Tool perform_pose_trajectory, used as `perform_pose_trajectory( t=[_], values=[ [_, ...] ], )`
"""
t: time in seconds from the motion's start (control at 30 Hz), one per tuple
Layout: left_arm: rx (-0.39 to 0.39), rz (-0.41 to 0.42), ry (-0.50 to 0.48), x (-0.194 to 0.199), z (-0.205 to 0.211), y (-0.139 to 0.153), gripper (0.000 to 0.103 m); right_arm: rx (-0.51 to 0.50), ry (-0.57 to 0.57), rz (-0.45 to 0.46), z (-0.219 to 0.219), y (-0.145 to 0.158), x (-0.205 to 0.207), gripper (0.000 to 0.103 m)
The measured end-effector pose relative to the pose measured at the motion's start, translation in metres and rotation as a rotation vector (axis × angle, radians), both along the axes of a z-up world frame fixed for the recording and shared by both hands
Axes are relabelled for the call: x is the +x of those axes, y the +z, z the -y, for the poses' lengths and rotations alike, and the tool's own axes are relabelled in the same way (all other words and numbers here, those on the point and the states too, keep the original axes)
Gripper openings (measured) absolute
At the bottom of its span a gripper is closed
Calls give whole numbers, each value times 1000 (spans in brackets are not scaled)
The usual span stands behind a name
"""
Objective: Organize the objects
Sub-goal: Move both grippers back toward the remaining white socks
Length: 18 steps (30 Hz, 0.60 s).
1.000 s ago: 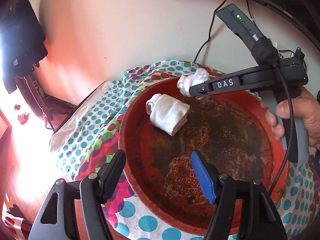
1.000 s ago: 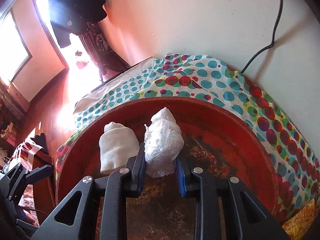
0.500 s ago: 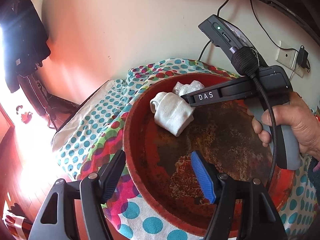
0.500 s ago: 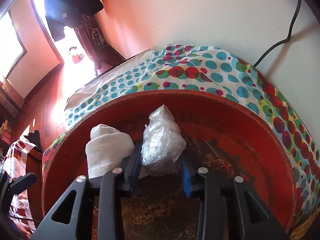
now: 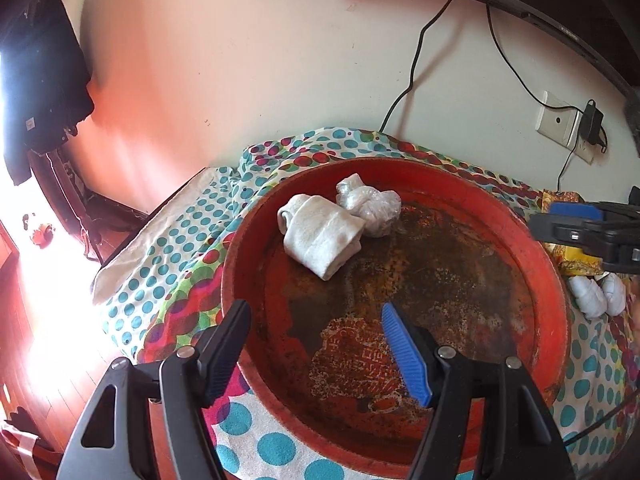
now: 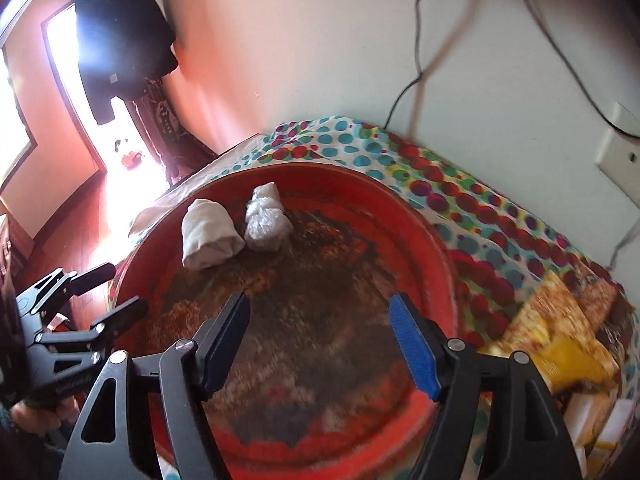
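A wide red tray [image 5: 248,240] with a worn dark floor lies on a polka-dot cloth. At its far side lie a rolled white towel [image 5: 322,236] and, touching it on the right, a crumpled clear plastic bundle [image 5: 370,206]. Both also show in the right wrist view: the towel [image 6: 208,234] and the bundle [image 6: 266,220]. My left gripper [image 5: 316,348] is open and empty over the tray's near rim. My right gripper [image 6: 320,344] is open and empty above the tray's middle, well back from the bundle. It shows at the right edge of the left wrist view [image 5: 592,228].
Several white wrapped bundles [image 5: 596,294] lie on the cloth right of the tray. Yellow packets [image 6: 556,344] lie to the right too. The wall stands right behind, with cables and a socket [image 5: 560,124]. The cloth's left edge drops to the floor [image 5: 52,312].
My right gripper let go of the plastic bundle beside the towel, opened wide, and drew back to the right. My left gripper stayed open and barely moved.
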State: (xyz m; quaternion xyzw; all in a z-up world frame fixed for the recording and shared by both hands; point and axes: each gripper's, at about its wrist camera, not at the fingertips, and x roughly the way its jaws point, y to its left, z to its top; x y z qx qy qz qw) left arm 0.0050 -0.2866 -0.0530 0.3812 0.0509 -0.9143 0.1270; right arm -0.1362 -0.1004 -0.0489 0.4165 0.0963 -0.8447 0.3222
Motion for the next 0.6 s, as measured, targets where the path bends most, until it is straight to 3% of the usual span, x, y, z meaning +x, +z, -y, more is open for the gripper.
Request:
perform_pose_trajectory(
  t=[0.2, 0.4, 0.6],
  values=[
    [-45, -1, -75, -4, -28, 2, 70, -13, -200, -58, -113, 11, 48, 74],
    [-88, -3, -177, -4, -65, 2, 70, -4, -445, -5, -219, -19, 70, 74],
    [-165, -10, -272, 0, -105, 2, 70, 39, -514, 21, -249, -46, 66, 70]
  ],
)
